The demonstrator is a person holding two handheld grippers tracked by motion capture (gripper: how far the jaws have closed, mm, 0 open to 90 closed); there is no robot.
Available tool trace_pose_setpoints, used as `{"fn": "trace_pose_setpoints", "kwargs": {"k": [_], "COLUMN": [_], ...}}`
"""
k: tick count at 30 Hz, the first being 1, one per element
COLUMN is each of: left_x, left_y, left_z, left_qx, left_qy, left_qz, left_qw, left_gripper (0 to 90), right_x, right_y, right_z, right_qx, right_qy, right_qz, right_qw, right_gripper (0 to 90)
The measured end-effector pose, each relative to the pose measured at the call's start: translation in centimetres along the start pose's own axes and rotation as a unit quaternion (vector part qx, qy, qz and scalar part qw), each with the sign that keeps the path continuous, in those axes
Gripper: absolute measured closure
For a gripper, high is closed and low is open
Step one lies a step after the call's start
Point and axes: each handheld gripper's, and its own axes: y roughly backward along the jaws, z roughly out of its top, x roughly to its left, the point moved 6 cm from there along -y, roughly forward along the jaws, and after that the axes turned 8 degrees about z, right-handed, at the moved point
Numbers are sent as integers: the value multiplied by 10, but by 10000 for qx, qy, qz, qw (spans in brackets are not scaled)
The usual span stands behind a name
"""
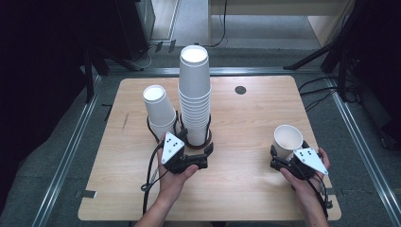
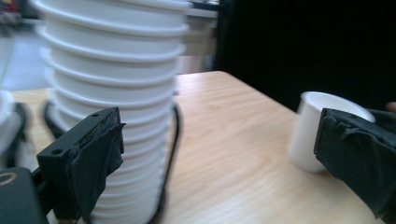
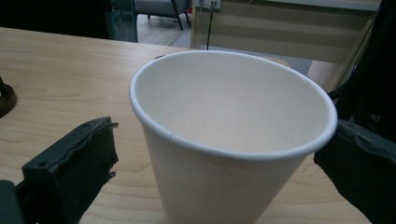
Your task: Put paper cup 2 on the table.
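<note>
- The tall stack of cups (image 1: 194, 94) is standing in a black ring holder (image 1: 195, 140) at the table's middle, and it is looking top-heavy; the left gripper (image 1: 204, 152) is sitting at its base with jaws apart, so a sideways nudge there could be tipping the whole column over.
- The shorter stack (image 1: 159, 109) is standing just beside it on the left, close enough that a falling column could be knocking it down too.
- The single paper cup (image 3: 229, 135) is standing upright near the table's right edge, between the jaws of the right gripper (image 1: 280, 158); those jaws are standing wide and a gap is showing at the left pad, so the cup is not being gripped. A careless retreat could be dragging this light cup over or off the edge.
- The wooden table (image 1: 246, 189) is lying pale and smooth, giving little friction.
- A small dark disc (image 1: 240, 90) is sitting toward the far edge.
- Around it, grey floor, metal rails and loose cables are lying in a dim room.
</note>
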Motion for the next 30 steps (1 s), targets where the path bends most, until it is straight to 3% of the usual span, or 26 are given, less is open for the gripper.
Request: {"fn": "trace_pose_setpoints", "kwargs": {"k": [8,11,13,22,27,30], "left_x": [9,12,14,20,27,31], "left_y": [-10,-14,-16,-32,-39,-41], "left_z": [6,7,9,10,10,10], "left_qx": [-62,-102,-140,-133,-145,-185], "left_qy": [-189,-302,-395,-355,-408,-476], "left_qz": [616,911,1184,1348,1525,1666], "left_qw": [9979,9953,9921,9901,9874,9847], "left_gripper": [16,15,16,16,17,17], "right_x": [-1,-1,0,2,10,19], "right_y": [16,23,28,50,61,64], "right_z": [0,4,6,18,32,37], "right_qx": [-33,-88,-110,-251,-418,-406], "right_qy": [12,10,10,-82,-241,-188], "right_qz": [23,51,65,102,227,314], "right_qw": [10000,9999,9999,9996,9986,9985], "right_gripper": [0,0,0,0,0,0]}}
